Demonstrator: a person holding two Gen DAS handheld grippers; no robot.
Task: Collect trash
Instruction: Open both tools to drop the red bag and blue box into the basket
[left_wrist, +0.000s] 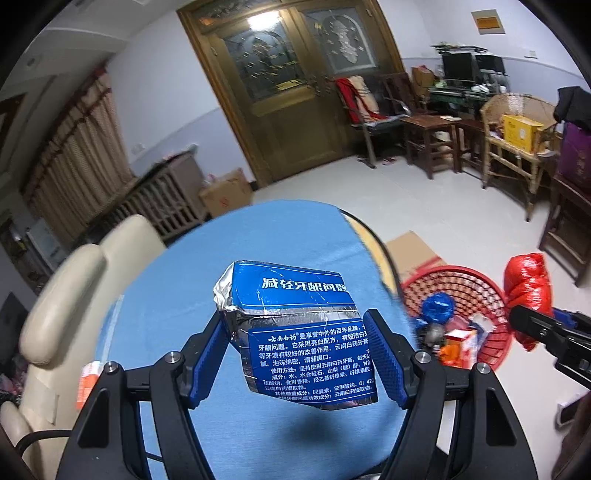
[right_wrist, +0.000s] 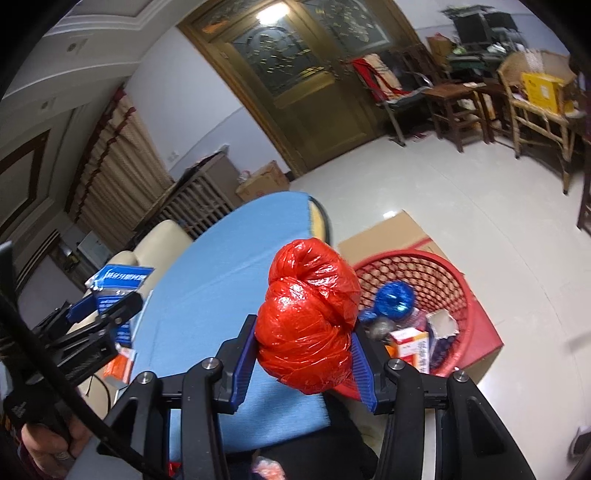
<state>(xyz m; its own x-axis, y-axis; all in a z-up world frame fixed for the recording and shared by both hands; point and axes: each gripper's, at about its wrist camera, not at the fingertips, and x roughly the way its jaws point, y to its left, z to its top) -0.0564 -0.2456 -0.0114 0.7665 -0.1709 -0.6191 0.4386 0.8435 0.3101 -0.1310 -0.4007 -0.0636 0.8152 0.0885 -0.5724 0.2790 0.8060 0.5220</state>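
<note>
Left gripper (left_wrist: 295, 350) clamping crushed blue toothpaste box (left_wrist: 295, 332), right gripper (right_wrist: 303, 354) clamping red plastic bundle (right_wrist: 308, 317), seemingly beside red basket (right_wrist: 436, 280)

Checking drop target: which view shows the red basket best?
Right wrist view: the red basket shows most of its rim, mesh wall and the trash inside, only its near-left edge hidden by the red bag. The left wrist view shows it smaller, at the frame's right, partly blurred.
</note>
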